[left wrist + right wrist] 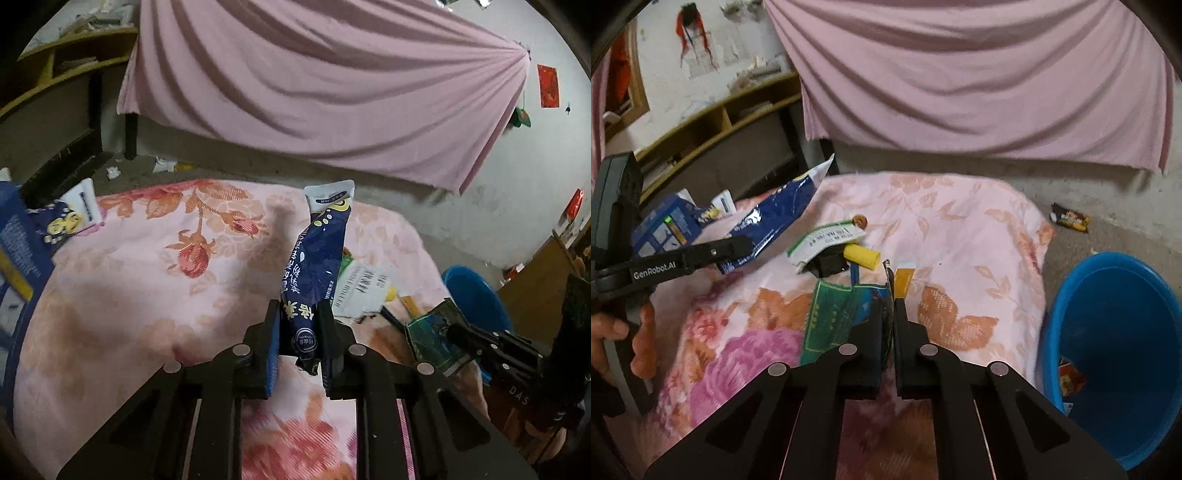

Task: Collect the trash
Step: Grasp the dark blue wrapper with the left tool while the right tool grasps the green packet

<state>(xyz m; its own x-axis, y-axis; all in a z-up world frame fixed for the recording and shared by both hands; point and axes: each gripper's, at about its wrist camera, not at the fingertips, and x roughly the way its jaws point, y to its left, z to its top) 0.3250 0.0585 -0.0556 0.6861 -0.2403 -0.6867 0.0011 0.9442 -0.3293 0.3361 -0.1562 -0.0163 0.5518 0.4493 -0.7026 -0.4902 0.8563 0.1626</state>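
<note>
My left gripper [298,314] is shut on a dark blue snack wrapper [319,254] that stands up from its pads above the pink flowered bedspread [147,280]. The same blue wrapper [775,218] shows at the left of the right wrist view, held by the left gripper [738,243]. My right gripper [891,310] is shut on the edge of a flat green and blue packet [842,314]. That green packet [432,336] and the right gripper [452,332] appear at the right of the left wrist view. A blue bin [1115,350] stands on the floor right of the bed.
More litter lies mid-bed: a white and green wrapper [827,240], a yellow roll [862,255], an orange card [904,282]. A blue box [665,229] and another wrapper [70,218] sit at the bed's left edge. A dark wrapper [1069,218] lies on the floor. A pink curtain [314,92] hangs behind.
</note>
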